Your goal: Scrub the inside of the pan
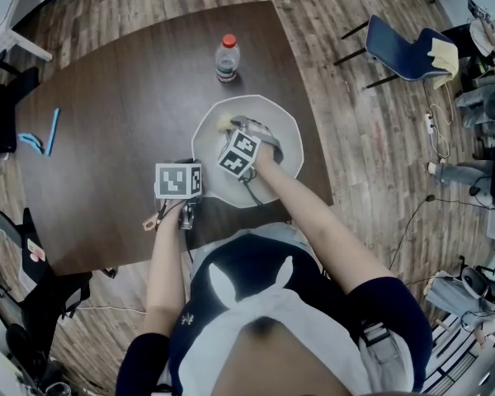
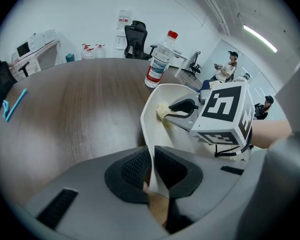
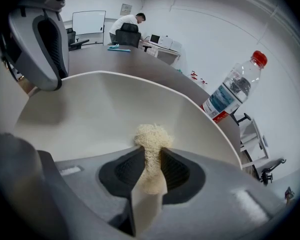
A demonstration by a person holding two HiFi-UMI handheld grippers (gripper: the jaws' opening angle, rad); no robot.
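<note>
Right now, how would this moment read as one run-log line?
left gripper: clamped on pan rim | right gripper: clamped on scrub pad, pad inside pan | water bottle: upright beyond pan

I can read no print. The water bottle [image 1: 227,56] at twelve o'clock of the pan [image 1: 290,139] wears a label [image 2: 154,73] too small to make out, and the marker cubes [image 1: 179,180] show only black-and-white squares.

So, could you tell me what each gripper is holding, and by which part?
The left gripper pinches the white pan by its near rim; the right gripper clamps the beige scrubber by its lower part.
</note>
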